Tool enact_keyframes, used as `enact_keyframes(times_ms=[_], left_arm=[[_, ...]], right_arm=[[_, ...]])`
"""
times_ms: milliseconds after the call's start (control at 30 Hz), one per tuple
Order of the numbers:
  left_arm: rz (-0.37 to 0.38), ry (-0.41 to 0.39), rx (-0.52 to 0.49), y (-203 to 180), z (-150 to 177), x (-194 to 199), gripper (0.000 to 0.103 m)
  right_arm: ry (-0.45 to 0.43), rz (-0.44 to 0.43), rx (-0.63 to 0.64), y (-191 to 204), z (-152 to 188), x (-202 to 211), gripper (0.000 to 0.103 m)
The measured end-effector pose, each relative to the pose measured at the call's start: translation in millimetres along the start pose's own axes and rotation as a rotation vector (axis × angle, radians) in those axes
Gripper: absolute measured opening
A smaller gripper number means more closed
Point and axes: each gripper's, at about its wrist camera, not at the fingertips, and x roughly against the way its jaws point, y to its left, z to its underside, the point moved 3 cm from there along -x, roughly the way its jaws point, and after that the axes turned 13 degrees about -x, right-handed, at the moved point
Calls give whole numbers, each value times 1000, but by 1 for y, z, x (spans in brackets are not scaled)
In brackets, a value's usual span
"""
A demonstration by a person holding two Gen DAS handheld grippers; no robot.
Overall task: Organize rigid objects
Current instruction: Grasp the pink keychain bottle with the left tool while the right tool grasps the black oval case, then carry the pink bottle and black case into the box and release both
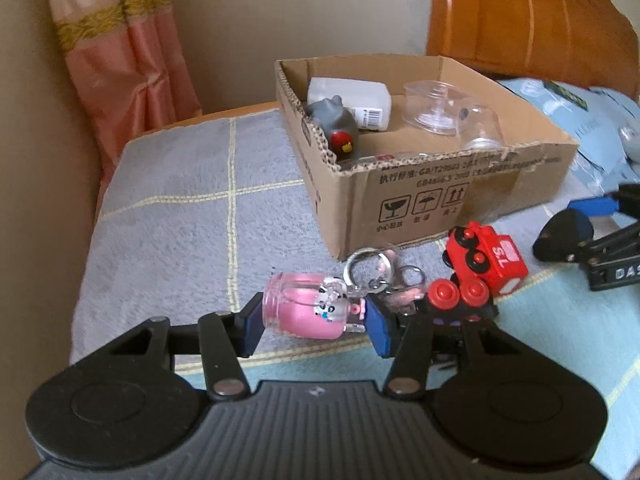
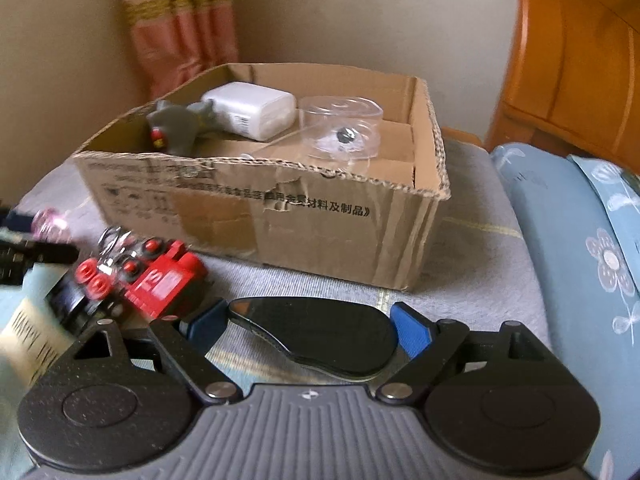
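From the left wrist we see the left gripper (image 1: 314,320) pinching a pink keychain bottle (image 1: 308,314) between its blue pads, the key rings (image 1: 370,270) trailing toward one o'clock. Just beyond, at about two o'clock, a red toy train (image 1: 482,268) lies on its side beside the cardboard box (image 1: 420,196). The box sits at twelve o'clock on a grey plush blanket (image 1: 172,216) crossed by pale yellow lines; it holds a grey toy figure (image 1: 334,124), a white adapter (image 1: 356,100) and clear plastic cases (image 1: 440,106). A pink curtain (image 1: 120,52) hangs at eleven o'clock against a beige wall, and an orange wooden headboard (image 1: 532,12) rises at one o'clock. The right gripper shows at three o'clock.

From the right wrist, the right gripper (image 2: 310,330) has its jaws spread wide around a flat black oval object (image 2: 320,336); the pads seem to press its ends, though blur makes that uncertain. The train lies at ten o'clock, the box at twelve, and a blue floral pillow (image 2: 580,240) at three o'clock.
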Motion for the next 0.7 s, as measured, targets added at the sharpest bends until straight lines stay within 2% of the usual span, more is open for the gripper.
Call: enact_keyframes(times_ms=[167, 467, 700], left_arm=[[14, 29, -77, 7, -13, 21, 51], [66, 68, -108, 11, -40, 53, 51], [96, 23, -152, 1, -75, 81, 49]], right_arm=[[19, -51, 56, -6, -9, 31, 91], [33, -144, 93, -9, -33, 66, 91], [1, -167, 139, -3, -53, 80, 91]])
